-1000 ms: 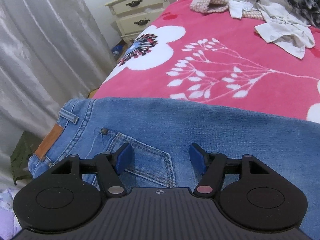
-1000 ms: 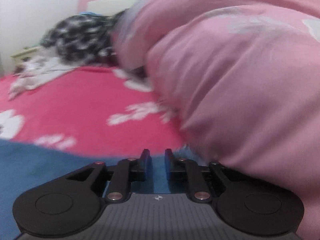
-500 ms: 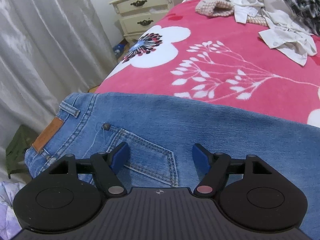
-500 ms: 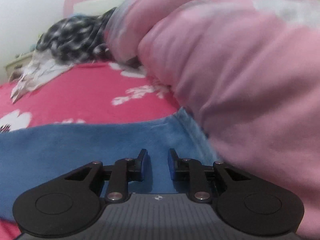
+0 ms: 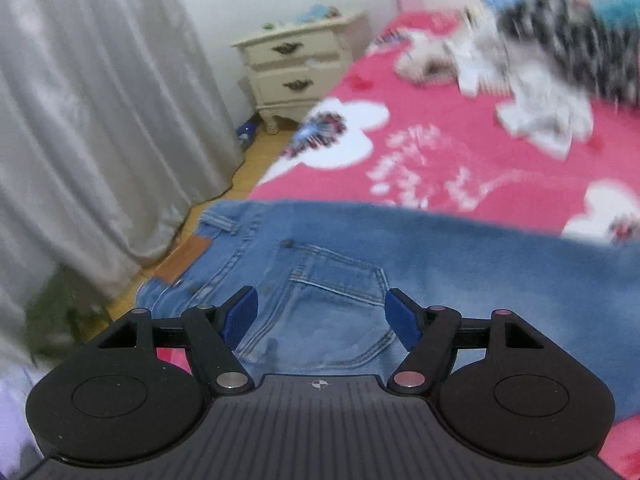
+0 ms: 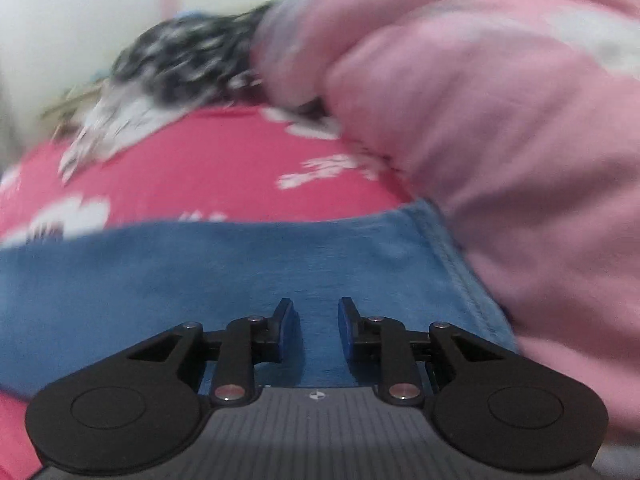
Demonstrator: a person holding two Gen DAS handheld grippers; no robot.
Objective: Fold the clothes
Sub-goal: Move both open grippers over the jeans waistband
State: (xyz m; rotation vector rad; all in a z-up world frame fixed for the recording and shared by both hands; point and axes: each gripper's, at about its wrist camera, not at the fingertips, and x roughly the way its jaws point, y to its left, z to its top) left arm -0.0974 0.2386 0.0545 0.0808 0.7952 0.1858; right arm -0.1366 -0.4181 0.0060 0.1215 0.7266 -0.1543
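Over the jeans (image 5: 460, 264), the left gripper (image 5: 322, 312) gapes empty while the right gripper (image 6: 316, 320), hem at two o'clock, is opening, clasping nothing.

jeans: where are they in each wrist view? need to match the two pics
Left wrist: jeans span the lower middle; waistband and back pocket lie just past the open left claw.
Right wrist: jeans cross the lower half as a plain blue band, hem at right against a pink quilt; right claw is opening, nothing between its fingers.
Shared landmark: the pink floral blanket behind the jeans.
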